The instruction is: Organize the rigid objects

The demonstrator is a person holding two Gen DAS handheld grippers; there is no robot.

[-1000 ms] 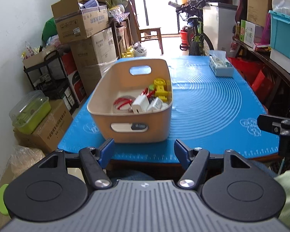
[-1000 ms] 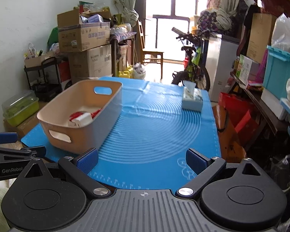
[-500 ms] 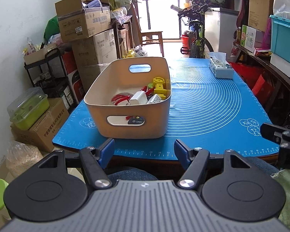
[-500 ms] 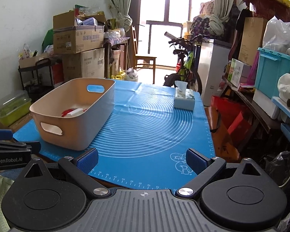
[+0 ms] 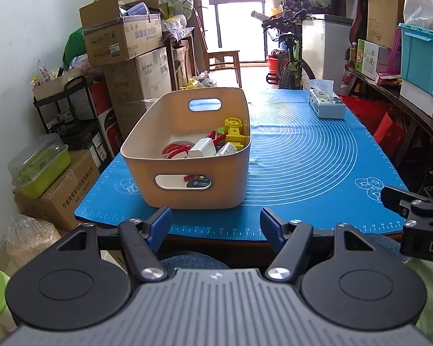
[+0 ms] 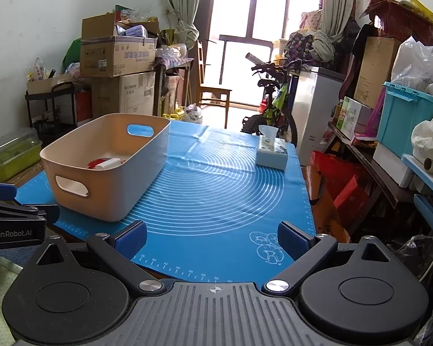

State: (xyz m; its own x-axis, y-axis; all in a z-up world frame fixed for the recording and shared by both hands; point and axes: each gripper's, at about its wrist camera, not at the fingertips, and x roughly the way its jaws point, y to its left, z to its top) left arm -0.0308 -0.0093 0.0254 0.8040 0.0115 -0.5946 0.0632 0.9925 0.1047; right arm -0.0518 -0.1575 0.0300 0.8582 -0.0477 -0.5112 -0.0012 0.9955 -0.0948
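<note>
Both claws have been drawn back from the desk over the last second, so the beige plastic bin [image 5: 187, 155] is now seen from farther off, on the blue silicone mat [image 5: 303, 155]. The left claw [image 5: 215, 225] and the right claw [image 6: 212, 238] are held wide apart and empty. The small rigid toys and white adapters [image 5: 213, 144] are gathered inside the bin; the sorting is judged essentially finished.
</note>
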